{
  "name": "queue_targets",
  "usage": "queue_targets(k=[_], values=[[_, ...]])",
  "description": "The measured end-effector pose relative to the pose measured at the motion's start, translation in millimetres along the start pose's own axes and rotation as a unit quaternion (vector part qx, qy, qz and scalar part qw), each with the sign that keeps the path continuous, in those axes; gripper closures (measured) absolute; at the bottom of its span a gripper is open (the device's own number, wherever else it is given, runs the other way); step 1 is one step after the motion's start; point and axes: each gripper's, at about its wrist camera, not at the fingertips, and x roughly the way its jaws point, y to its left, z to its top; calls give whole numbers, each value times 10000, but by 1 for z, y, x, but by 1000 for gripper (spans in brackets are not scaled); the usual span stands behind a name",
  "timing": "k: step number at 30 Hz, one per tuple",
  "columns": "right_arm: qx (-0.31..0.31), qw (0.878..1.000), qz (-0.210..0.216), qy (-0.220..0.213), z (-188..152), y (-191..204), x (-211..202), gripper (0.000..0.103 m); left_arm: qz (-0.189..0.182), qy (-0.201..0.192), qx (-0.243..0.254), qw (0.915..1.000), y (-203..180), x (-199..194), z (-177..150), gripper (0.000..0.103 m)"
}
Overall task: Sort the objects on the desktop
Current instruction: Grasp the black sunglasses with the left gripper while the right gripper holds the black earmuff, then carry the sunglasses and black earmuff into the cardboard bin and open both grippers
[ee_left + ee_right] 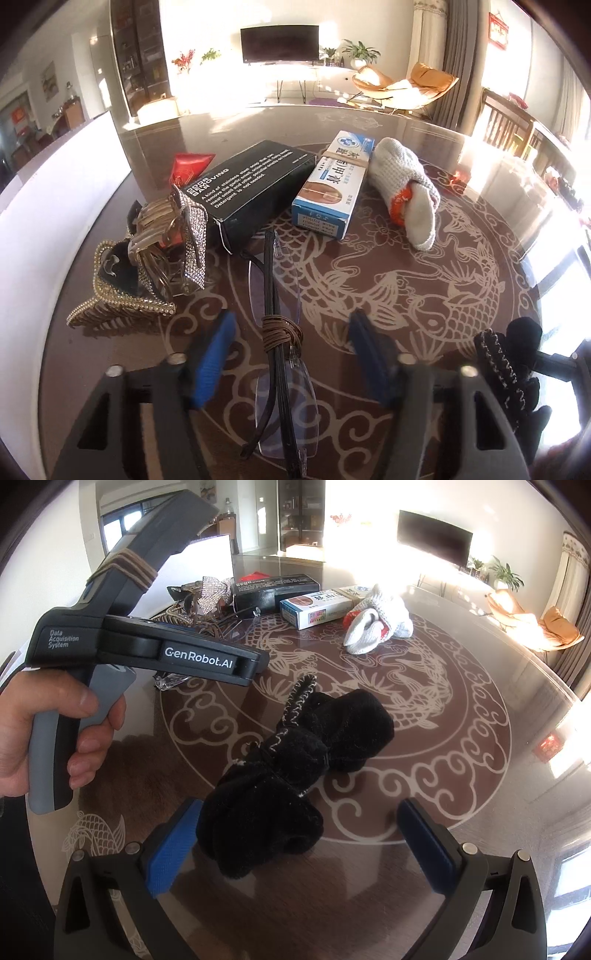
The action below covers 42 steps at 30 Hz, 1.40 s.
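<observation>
The left gripper (291,339) has its 2 blue pads (212,354) apart, with folded glasses (280,354) lying on the table (461,295) between them; neither pad touches the frame, which is bound with brown cord. The right gripper (299,845) is spread wider. Its left pad (171,849) sits just beside a black cloth bundle (295,771), whether touching I cannot tell, and its right pad stands clear.

A hand (48,734) holds the left tool, whose body reads "GenRobot.AI" and "Data Acquisition System". Beyond the glasses, a black box (251,192) reads "ODOR REMOVING BAR". Beside it lie a blue-and-white carton (332,184) with Chinese print and a white glove (402,188). Rhinestone hair clips (147,258) are piled left.
</observation>
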Motion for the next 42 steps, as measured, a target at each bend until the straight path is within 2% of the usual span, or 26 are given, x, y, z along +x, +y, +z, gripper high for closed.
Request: queue_targets(k=[1,2,3,8,14,29,31,33,34,37,42], values=[[0,10000,0,0,0,0,0,0,-50,7,94,9999,-1,-3,-3,83],[-1,10000,0,0,0,1,0,0,-108,26,181,9998,-2,-6,-6,89],[0,10000,0,0,0,1,0,0,-102,35,255,9996,-1,-11,-8,91],[10,10000,15,-6,0,0,-1,0,-153,30,118,9998,11,-39,-42,91],[-13,10000,-20,6,2,-2,3,0,5,11,-41,10000,15,-61,-74,91],[-18,10000,-6,3,1,-1,2,0,62,-68,-63,9999,15,-73,-85,91],[-160,9996,132,208,6,-2,3,1,-1,-35,-53,10000,16,-78,-89,92],[-177,9995,113,214,11,-5,-2,42,-85,-31,-89,9999,19,-83,-96,92],[-182,9995,176,199,13,-5,-7,80,-113,-40,-134,9998,22,-87,-100,92],[-28,9993,318,216,18,-8,-17,79,-231,-226,-294,9990,32,-105,-107,92],[-45,9988,470,-101,22,5,-48,79,-352,-647,-593,9955,56,-149,-109,92]])
